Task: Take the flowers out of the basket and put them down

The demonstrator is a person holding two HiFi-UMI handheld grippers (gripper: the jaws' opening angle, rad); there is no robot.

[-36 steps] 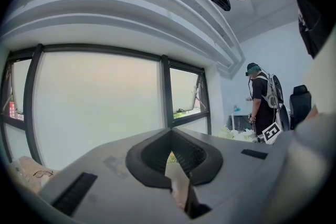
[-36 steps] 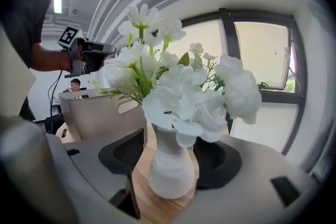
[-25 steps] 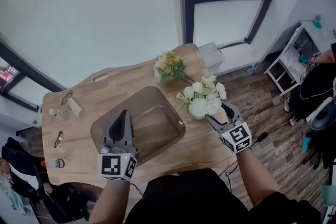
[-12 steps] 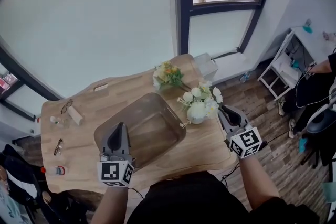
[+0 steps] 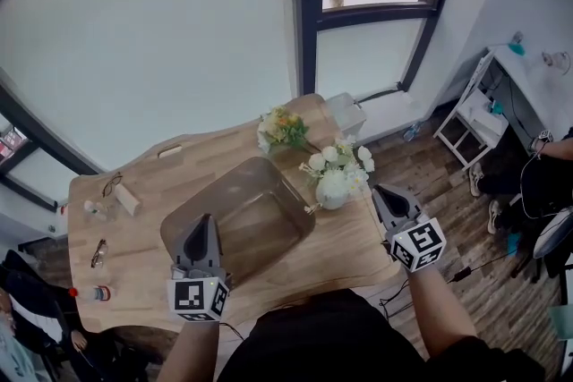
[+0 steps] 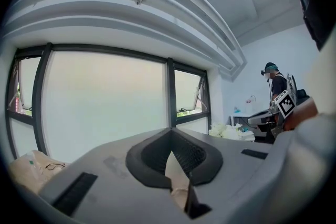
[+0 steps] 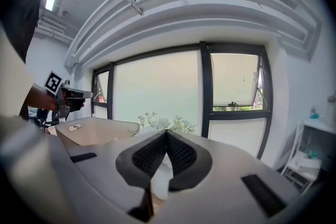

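White bouquet point(image 5: 338, 176) lies centre-right beside the basket point(image 5: 237, 219); my right tongs point(image 5: 379, 191), just closed empty, should back away clear of the blooms, left tongs point(image 5: 202, 221) likewise shut.

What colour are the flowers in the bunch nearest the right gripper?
White flowers with some green leaves, clearest in the head view.

Dark-framed windows point(image 5: 309, 13) stand at twelve o'clock. Plank floor point(image 5: 452, 192) and a white shelf unit point(image 5: 467, 125) lie at three o'clock, beyond the table point(image 5: 152, 192).
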